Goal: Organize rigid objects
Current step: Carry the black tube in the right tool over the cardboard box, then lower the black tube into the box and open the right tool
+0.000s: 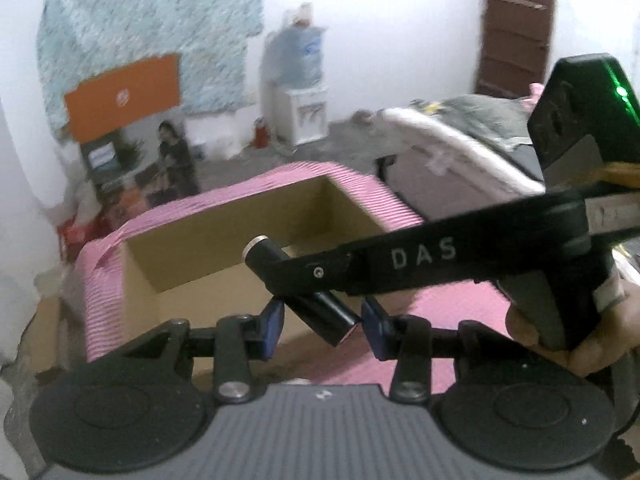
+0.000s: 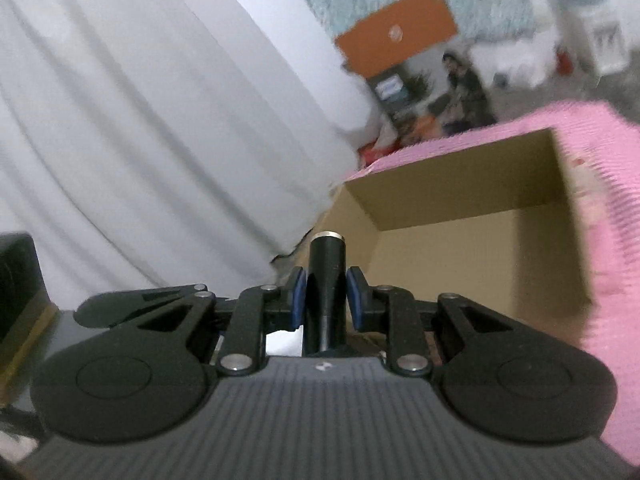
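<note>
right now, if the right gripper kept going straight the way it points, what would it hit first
Probably the open brown cardboard box with pink striped flaps, near its left wall; depth is unclear. The right gripper is shut on a black cylindrical tube.

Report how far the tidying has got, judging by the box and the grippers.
Done: nothing shows yet; the part of the cardboard box in view holds nothing. In hand: the right gripper is clamped on a black tube with a silver rim, and the left gripper has a black cylinder between its pads; both hang just short of the box. Left: drop both in. Other loose items are out of sight.
</note>
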Available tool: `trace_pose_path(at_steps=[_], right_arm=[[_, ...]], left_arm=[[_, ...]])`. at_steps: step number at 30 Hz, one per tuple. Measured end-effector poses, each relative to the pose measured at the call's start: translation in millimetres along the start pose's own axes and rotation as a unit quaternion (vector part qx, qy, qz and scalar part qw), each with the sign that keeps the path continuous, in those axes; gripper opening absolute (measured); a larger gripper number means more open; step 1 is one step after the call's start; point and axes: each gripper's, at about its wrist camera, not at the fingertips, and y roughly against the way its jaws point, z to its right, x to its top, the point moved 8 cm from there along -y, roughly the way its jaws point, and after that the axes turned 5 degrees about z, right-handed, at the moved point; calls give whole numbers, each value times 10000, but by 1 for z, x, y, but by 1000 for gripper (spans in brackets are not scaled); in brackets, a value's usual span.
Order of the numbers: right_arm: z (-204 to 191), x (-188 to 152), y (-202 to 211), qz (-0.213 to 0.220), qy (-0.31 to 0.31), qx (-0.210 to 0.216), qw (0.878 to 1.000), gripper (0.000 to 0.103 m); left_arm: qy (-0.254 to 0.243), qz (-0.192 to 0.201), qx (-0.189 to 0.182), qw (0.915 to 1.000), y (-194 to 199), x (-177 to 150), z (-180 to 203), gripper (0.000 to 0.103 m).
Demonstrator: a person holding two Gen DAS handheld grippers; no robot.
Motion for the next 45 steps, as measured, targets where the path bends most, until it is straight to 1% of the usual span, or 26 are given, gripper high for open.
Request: trace_pose_path(at_steps=[3, 6, 7, 10, 13, 17, 19, 23, 24, 26, 28, 30, 34, 35, 39, 43, 45], right_arm=[[9, 19, -54, -485, -456, 68, 9978, 21], [25, 25, -104, -885, -791, -38, 9929, 21], [30, 28, -120, -1018, -882, -90, 9908, 21], [47, 29, -156, -1334, -1168, -215, 9839, 21], [60, 25, -183, -1564, -1348, -326, 9779, 21], [72, 22, -214, -1785, -1519, -404, 9713, 21], [76, 19, -226, -1889, -1594, -461, 9679, 21], [82, 13, -245, -2051, -1594, -603, 9638, 21], [83, 11, -250, -2088, -1578, -650, 9629, 23], [81, 7, -252, -2112, -1533, -693, 9629, 23], [81, 5, -256, -2141, -1536, -679, 9623, 25], [84, 7, -260, -2126, -1551, -658, 9625, 31], [83, 15, -248, -2019, -1480, -644, 9660, 39], [82, 18, -242, -1968, -1466, -655, 9672, 41], [78, 28, -217, -1779, -1430, -599, 9718, 42], [68, 40, -176, -1476, -1346, -452, 9788, 42], [61, 45, -150, -1299, -1289, -347, 9825, 42]], left_arm=[[266, -382, -21, 9989, -28, 7, -38, 44], [421, -719, -49, 9965, -60, 9, -66, 44], [473, -821, -42, 9955, -70, 5, -76, 44], [392, -1074, 93, 9934, -95, -1, -94, 43], [352, -1287, 229, 9908, -114, -6, -111, 43], [272, -1477, 448, 9876, -129, -11, -124, 43], [255, -1491, 530, 9871, -132, -11, -129, 43], [285, -1510, 576, 9864, -133, -11, -132, 45], [275, -1514, 599, 9863, -132, -12, -132, 45], [263, -1514, 624, 9861, -131, -13, -133, 47], [281, -1511, 628, 9861, -130, -14, -134, 47], [311, -1478, 621, 9866, -129, -14, -135, 47], [337, -1326, 615, 9887, -119, -10, -134, 49], [336, -1271, 615, 9894, -115, -8, -133, 50], [327, -1076, 602, 9918, -99, 0, -130, 53], [331, -831, 541, 9945, -73, 8, -120, 56], [316, -687, 532, 9957, -58, 12, -115, 61]])
